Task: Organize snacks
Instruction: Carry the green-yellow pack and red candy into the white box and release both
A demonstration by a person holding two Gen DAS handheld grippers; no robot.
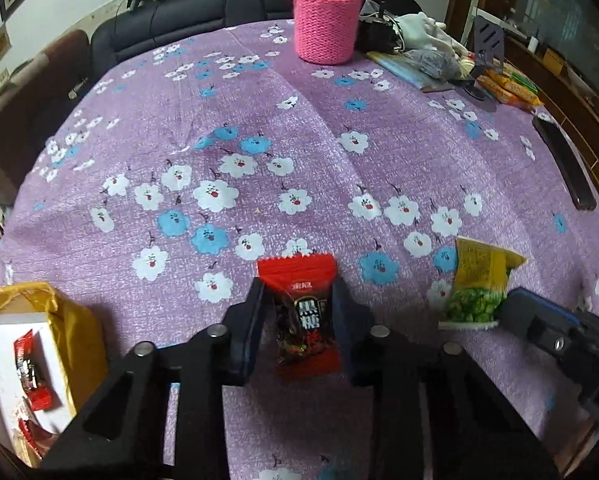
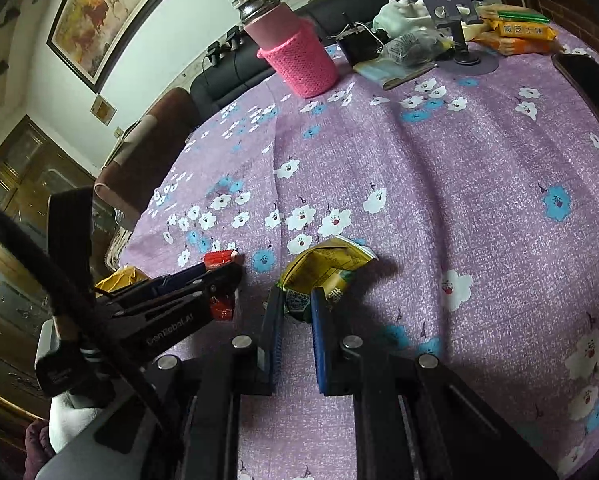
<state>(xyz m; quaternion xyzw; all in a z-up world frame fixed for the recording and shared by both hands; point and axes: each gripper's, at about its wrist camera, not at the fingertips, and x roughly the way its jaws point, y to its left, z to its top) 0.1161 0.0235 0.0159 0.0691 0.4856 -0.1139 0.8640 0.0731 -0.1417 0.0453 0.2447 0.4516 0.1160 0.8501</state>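
left gripper [image 1: 299, 312] pinches a red candy packet [image 1: 305, 320] between its pads, packet lying on the purple flowered tablecloth [image 1: 259, 120] near the table's front edge. right gripper [image 2: 295, 308] is pressed onto the lower end of a yellow pea packet [image 2: 327, 264], just to the right of the red one, also on the cloth. both grips look seated.

step in hand, as i judge it: lift and carry each packet to its sorting place. the yellow-lined box [image 1: 65, 320] at the left already holds red packets, so the red one likely goes there. lift straight up before swinging over, to clear the box wall; keep the two grippers apart, they sit close.

left wrist view shows the box interior and its red packets, and the green peas through the packet window. right wrist view shows only a yellow corner of the box, but gives the left gripper from the side, red wrapper poking out both ends, and the flask cap above the pink knitted sleeve [image 2: 299, 64].
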